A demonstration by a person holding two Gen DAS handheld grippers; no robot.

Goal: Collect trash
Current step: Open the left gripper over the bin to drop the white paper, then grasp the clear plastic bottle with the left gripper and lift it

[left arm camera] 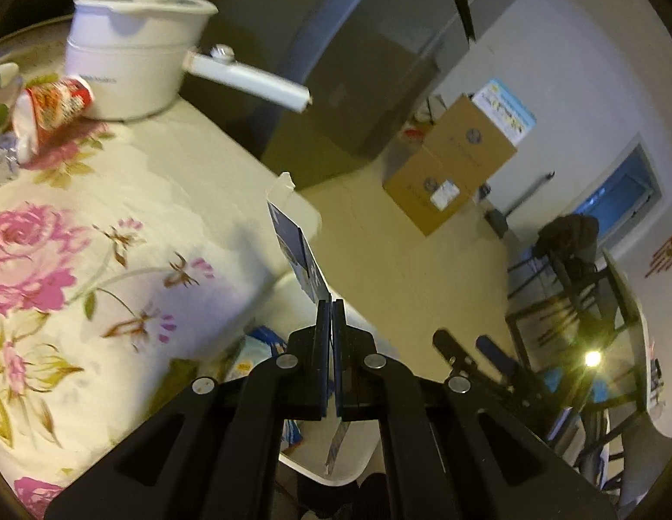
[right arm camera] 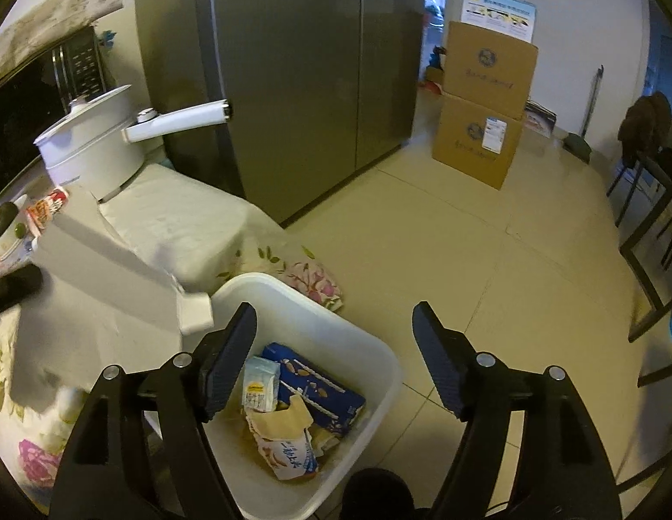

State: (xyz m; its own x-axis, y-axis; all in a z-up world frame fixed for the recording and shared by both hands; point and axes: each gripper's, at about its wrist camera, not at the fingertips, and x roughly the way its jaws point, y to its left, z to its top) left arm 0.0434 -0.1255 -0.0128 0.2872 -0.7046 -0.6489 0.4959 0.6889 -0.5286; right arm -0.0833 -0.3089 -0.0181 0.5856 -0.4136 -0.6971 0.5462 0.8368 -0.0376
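Observation:
My left gripper [left arm camera: 331,303] is shut on a flattened blue-and-white carton [left arm camera: 295,242] that sticks out ahead of its fingers, at the table's edge above the white bin [left arm camera: 362,459]. In the right wrist view the same carton [right arm camera: 119,264] is a blurred white shape left of the bin [right arm camera: 301,312]. My right gripper [right arm camera: 334,310] hangs open over the bin with nothing between its fingers. Inside lie a blue packet [right arm camera: 318,385], a small white carton [right arm camera: 260,383] and a torn paper wrapper [right arm camera: 288,450]. A red instant-noodle cup [left arm camera: 54,104] lies tipped on the floral tablecloth.
A white pot [left arm camera: 132,52] with a long handle stands on the table [left arm camera: 119,199] behind the cup, and a crushed plastic bottle [left arm camera: 0,160] lies at the left edge. A grey fridge [right arm camera: 292,78], stacked cardboard boxes [right arm camera: 483,112] and dark chairs [right arm camera: 652,199] ring the tiled floor.

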